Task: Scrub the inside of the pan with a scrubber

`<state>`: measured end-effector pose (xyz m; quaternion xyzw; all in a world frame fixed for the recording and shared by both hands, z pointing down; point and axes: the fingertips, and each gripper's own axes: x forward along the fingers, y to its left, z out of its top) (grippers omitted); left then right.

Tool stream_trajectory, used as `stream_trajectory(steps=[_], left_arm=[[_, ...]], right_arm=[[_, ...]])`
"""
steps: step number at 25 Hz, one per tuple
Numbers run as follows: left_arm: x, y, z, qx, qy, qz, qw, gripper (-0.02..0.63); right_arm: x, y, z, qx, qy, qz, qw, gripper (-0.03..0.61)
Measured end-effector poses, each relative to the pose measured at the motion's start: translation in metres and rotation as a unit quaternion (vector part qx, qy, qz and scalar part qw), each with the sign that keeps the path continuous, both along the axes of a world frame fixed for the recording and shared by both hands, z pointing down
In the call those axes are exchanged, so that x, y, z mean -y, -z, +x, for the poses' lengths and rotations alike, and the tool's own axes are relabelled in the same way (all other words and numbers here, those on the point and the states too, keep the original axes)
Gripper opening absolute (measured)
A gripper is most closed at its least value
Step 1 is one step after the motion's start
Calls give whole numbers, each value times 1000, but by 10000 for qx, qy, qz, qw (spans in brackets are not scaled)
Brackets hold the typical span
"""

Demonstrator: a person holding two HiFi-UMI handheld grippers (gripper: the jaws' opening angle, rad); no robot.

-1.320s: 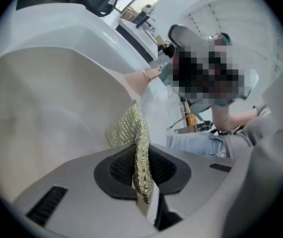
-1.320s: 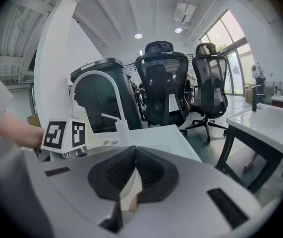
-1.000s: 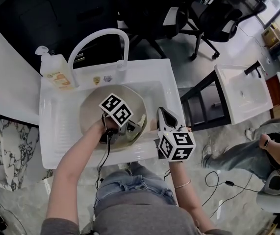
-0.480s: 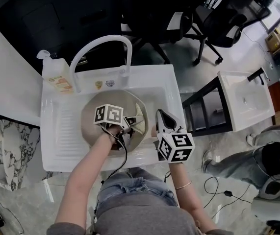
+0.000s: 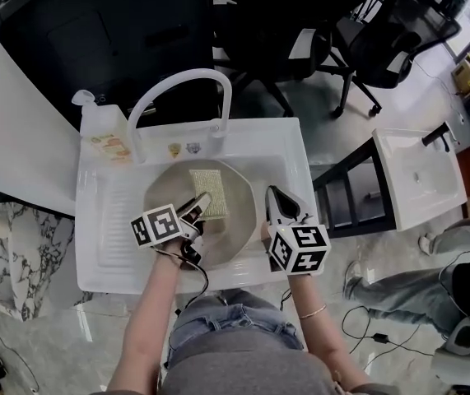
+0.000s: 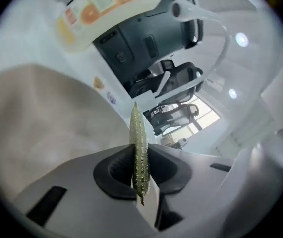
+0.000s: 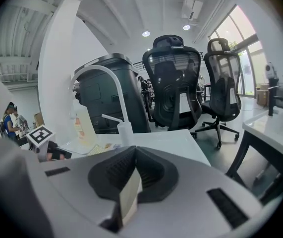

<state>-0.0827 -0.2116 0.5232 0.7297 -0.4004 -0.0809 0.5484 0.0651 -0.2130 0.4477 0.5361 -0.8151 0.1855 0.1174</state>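
An office-like room with a polished grey floor, dark office chairs (image 5: 383, 31) at the back and a white sink (image 5: 107, 220) just in front of me, seen from my head looking steeply down. A white arched faucet (image 5: 181, 81) curves over the basin and a soap bottle (image 5: 107, 134) stands at its back left corner. The beige pan (image 5: 239, 189) lies in the basin and fills most of it. My left gripper (image 5: 195, 206) reaches in from the near side and presses a yellow-green scrubber (image 5: 207, 192) flat on the pan's floor, toward the far side, so its broad face does the rubbing. My right gripper (image 5: 276, 200) sits at the pan's right edge, apparently to keep the pan from sliding while I scrub. In the left gripper view, the jaws of the left gripper (image 6: 140, 170) are pinched tight on the scrubber (image 6: 139, 143), seen edge-on as a thin upright strip; the pan (image 6: 42, 118) spreads pale and blurred at the left, with the soap bottle (image 6: 106, 9) and faucet (image 6: 215, 29) beyond. In the right gripper view, the right gripper (image 7: 131, 182) is clamped on a thin pale edge, which I take for the pan's rim or handle, though I cannot tell which. Past it stand the faucet (image 7: 106, 78), the soap bottle (image 7: 82, 123) and the office chairs (image 7: 173, 83).
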Motion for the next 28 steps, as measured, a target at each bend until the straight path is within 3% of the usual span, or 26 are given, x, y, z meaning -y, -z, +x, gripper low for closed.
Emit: stream_trajectory(steps=[2, 5, 8, 11, 17, 20, 25, 28], left_arm=[[-9, -2, 3, 555, -409, 280, 9972, 63], [-26, -13, 27, 966, -1374, 325, 9853, 63], [-33, -32, 48, 1098, -2025, -41, 9731, 63], [-32, -52, 59, 1432, -2367, -393, 9602, 63], [-17, -86, 39, 2524, -2339, -603, 9370, 61], [-12, -97, 31, 2897, -2222, -632, 9288, 61], [-1, -103, 20, 3643, -2116, -613, 9049, 61], [7, -104, 8, 3923, -1986, -591, 8962, 63]], right_arm=[[0, -1, -3, -15, 41, -1, 10000, 11], [0, -3, -4, -31, 50, -1, 10000, 11], [0, -4, -1, -17, 8, -12, 10000, 11], [-1, -5, 3, -6, -57, -41, 10000, 11], [-1, -9, 11, 8, -117, -81, 9999, 11], [1, -11, 11, -17, -91, -95, 9999, 11], [3, -10, 11, -10, -46, -98, 9999, 11], [4, -11, 8, -18, 6, -108, 9999, 11]])
